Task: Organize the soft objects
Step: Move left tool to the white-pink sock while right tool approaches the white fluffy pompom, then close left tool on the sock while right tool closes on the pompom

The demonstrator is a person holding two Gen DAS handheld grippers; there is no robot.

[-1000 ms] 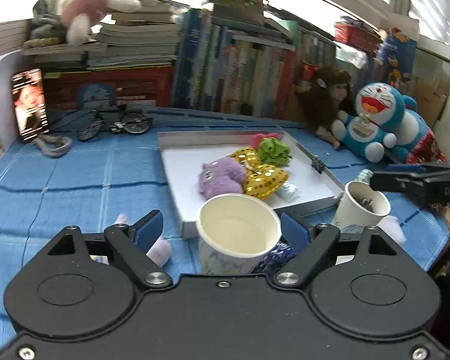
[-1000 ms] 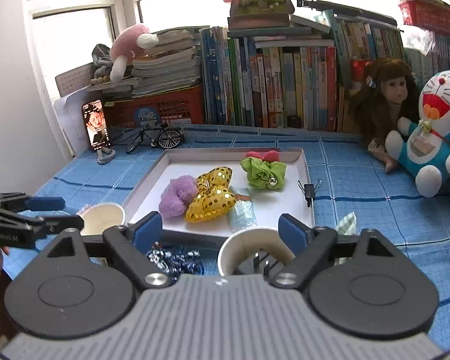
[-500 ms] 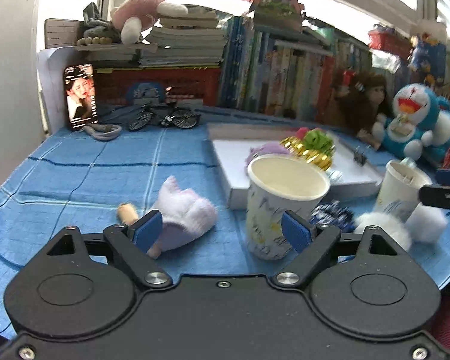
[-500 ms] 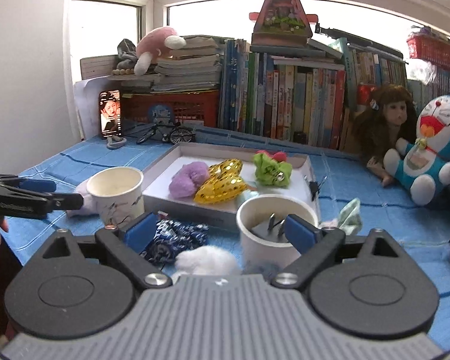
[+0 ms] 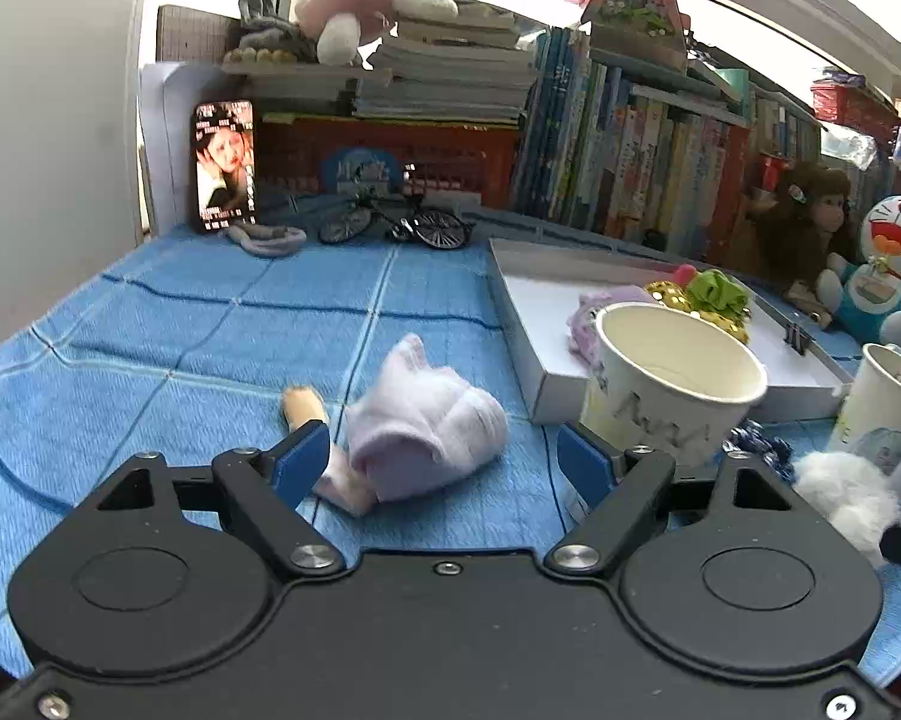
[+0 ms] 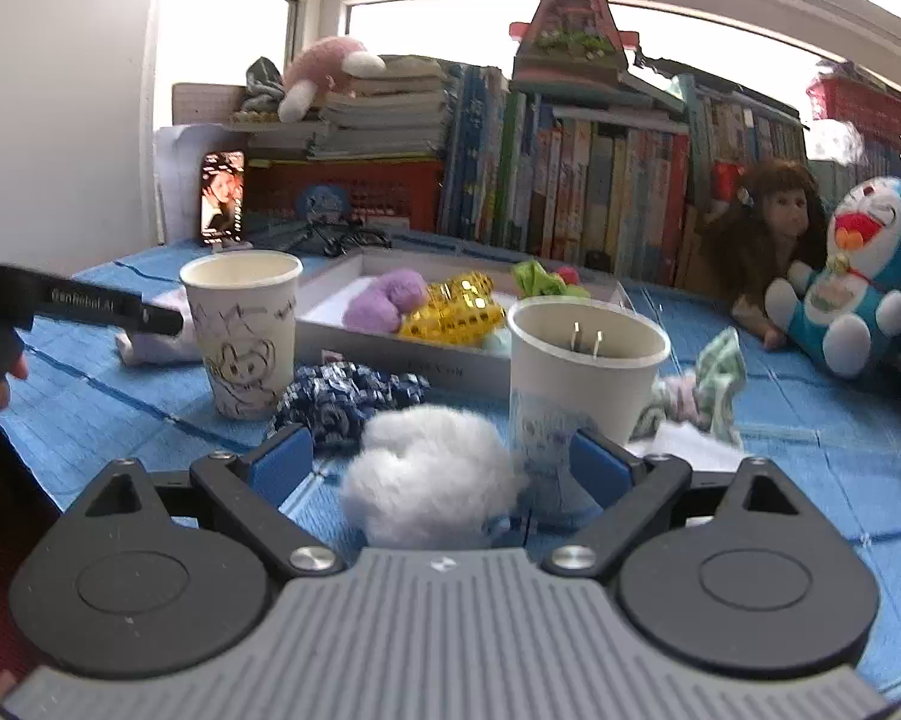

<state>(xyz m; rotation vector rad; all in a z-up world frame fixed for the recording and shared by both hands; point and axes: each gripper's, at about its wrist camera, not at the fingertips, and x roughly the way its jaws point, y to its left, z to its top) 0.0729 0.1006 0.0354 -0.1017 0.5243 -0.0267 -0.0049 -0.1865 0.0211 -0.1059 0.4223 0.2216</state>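
My left gripper (image 5: 444, 465) is open, low over the blue cloth, with a white sock-like soft toy (image 5: 426, 432) lying between its fingertips. My right gripper (image 6: 441, 468) is open, with a white fluffy ball (image 6: 429, 468) between its fingertips, beside a paper cup holding a plug (image 6: 582, 384). A white tray (image 5: 546, 360) holds a purple plush (image 6: 384, 303), a gold sequin piece (image 6: 456, 312) and a green scrunchie (image 5: 717, 294). A dark blue patterned soft item (image 6: 348, 396) lies before the tray. An empty drawn-on paper cup (image 6: 246, 330) stands left of it.
A green-and-pink cloth (image 6: 708, 384) lies right of the plug cup. A doll (image 6: 762, 240) and a Doraemon plush (image 6: 858, 282) sit at the right. Books, a phone (image 5: 225, 165) and a toy bicycle (image 5: 396, 225) line the back. The left gripper shows in the right wrist view (image 6: 78, 306).
Both grippers have dropped lower and pulled back toward the table's front edge. The sock toy now lies between the left fingertips, and the fluffy ball between the right ones.
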